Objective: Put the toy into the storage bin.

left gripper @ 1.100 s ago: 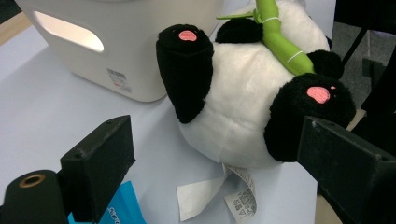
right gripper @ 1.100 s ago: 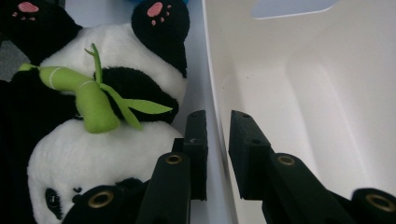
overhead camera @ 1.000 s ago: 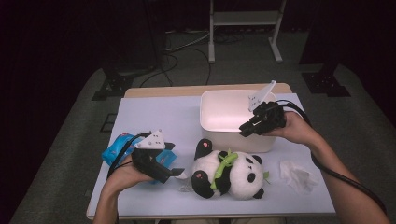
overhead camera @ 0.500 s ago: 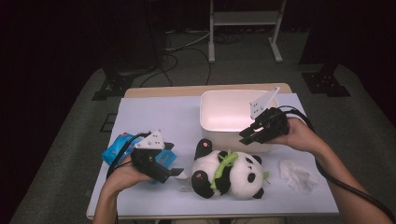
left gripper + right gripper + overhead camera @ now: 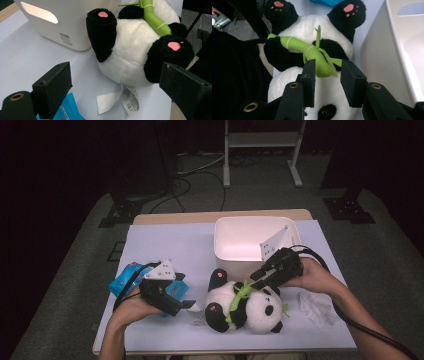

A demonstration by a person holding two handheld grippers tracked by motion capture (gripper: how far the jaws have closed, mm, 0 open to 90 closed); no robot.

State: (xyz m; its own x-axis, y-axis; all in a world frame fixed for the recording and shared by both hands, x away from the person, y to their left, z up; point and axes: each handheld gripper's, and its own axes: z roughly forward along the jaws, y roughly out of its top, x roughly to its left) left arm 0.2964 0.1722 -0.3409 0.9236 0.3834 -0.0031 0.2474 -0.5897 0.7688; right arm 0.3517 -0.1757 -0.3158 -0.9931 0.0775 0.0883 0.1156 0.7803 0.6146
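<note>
While the right claw (image 5: 256, 279) hangs over the toy panda (image 5: 245, 302), its jaws stand partly apart and have just been opening; the right claw's own view shows the green bamboo stalk (image 5: 317, 58) in the gap between them, with no pad clearly pressing on it. The panda lies on its back on the table (image 5: 165, 240), just in front of the white bin (image 5: 250, 242), its pink-soled feet pointing toward the left claw (image 5: 187, 306). That left claw rests low on the table well to the left of the panda, jaws spread wide with nothing between them.

Around the panda there is some room: bare table stretches behind the left claw toward the far edge, and a strip of it runs along the near edge in front of the panda. To the panda's right lies a crumpled white tissue (image 5: 315, 304), close to the table's right edge. A blue packet (image 5: 127, 277) sits beyond the left claw, on the side away from the panda, near the left edge.

The left claw's view shows what the high view hides: the panda's white fabric tags (image 5: 120, 100) splayed on the table under its body, a barcode label on the bin's wall, and the bin's handle slot. The right claw's view adds the panda's eyes near the jaws and the white bands on the bamboo.
</note>
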